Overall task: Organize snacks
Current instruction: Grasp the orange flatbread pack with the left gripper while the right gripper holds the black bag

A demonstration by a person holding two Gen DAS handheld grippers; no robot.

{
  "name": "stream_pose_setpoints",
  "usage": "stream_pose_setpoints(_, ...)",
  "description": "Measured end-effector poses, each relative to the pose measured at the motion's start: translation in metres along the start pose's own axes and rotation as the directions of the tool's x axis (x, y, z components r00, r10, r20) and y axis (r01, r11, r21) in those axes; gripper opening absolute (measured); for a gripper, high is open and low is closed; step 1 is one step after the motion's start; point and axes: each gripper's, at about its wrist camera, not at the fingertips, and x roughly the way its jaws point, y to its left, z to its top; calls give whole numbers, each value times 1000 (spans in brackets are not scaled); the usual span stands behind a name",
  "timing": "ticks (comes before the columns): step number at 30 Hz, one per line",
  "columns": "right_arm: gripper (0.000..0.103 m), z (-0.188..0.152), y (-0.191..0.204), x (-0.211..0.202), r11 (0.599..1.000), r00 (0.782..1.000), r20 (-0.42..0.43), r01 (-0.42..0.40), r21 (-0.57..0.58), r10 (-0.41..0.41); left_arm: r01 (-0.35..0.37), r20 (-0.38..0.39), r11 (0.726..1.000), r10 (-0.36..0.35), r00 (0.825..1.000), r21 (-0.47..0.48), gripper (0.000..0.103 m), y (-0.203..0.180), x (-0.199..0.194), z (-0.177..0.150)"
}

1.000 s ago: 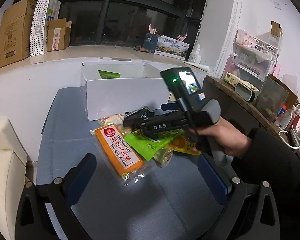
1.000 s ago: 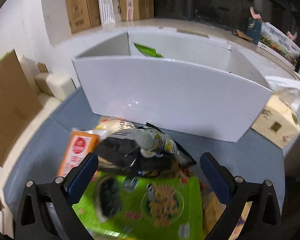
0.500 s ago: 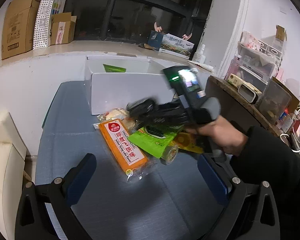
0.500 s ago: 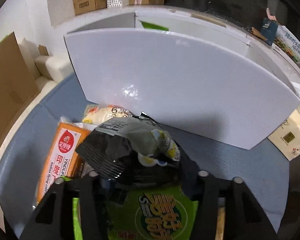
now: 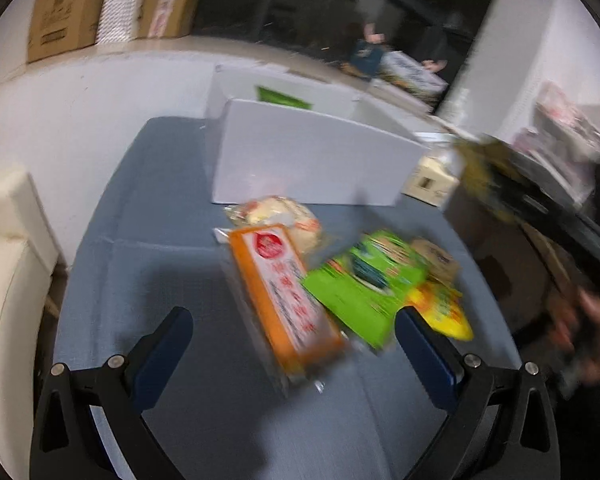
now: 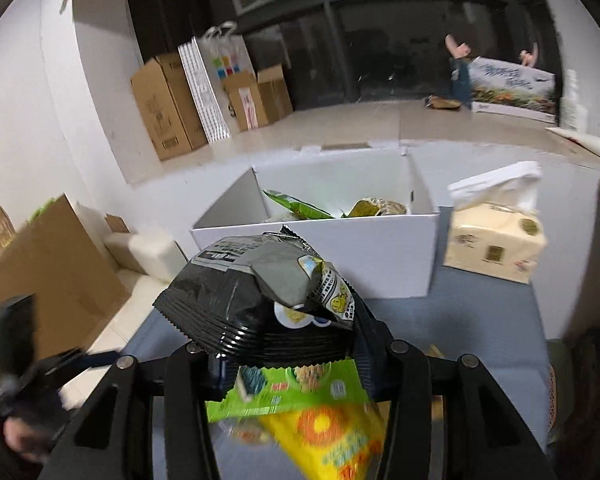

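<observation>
So the right gripper [image 6: 284,356] is clamped on a crinkly black foil snack bag [image 6: 256,304] — its jaws just closed down on it — and the bag sits up off the blue-grey tabletop [image 6: 460,320], in front of the open white cardboard box [image 6: 380,256], which already has a couple of packets inside. That bag looks light and puffy, mostly air, so it should squash rather than slip; I'd pinch near a crimped end seam, not the belly, or the chips get crushed. The left gripper [image 5: 296,344] hangs spread wide with nothing in it, over the flat orange packet with the red round logo [image 5: 284,292]. That one looks stiffer and slicker in its clear wrap — probably best taken across its narrow width. The bright green snack pouch [image 5: 360,288] beside it is floppy and thin.
</observation>
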Motion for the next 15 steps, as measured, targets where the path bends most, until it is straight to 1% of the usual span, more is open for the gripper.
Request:
stream_pose_setpoints(3, 51, -14, -4, -22, 999, 999, 25, 31, 14, -31, -67, -28, 996, 65, 997, -52, 103, 5, 28, 17)
stream_pose_setpoints(6, 51, -30, -10, -31, 998, 999, 30, 28, 55, -30, -144, -72, 987, 139, 988, -74, 103, 6, 64, 33)
stream_pose_setpoints(8, 51, -38, -11, -35, 998, 998, 30, 45, 51, -47, -168, -92, 983, 162, 983, -69, 103, 4, 82, 39)
stream_pose_setpoints(11, 51, -44, -13, -31, 997, 999, 16, 47, 54, -48, -210, -159, 974, 195, 968, -85, 102, 1, 107, 41)
stream_pose_setpoints(12, 51, -46, -14, -31, 997, 999, 11, 44, 57, -45, -219, -169, 973, 204, 964, -77, 97, -1, 113, 40)
stream_pose_setpoints(13, 51, -49, -14, -32, 997, 999, 6, 40, 59, -40, -232, -172, 971, 218, 961, -61, 95, -4, 117, 39)
stream_pose_setpoints(14, 51, -50, -14, -32, 997, 999, 7, 37, 60, -37, -245, -152, 969, 238, 959, -28, 86, -10, 117, 37)
stream_pose_setpoints(15, 51, -52, -13, -32, 998, 999, 9, 34, 60, -35, -236, -139, 972, 234, 962, -1, 79, -13, 117, 35)
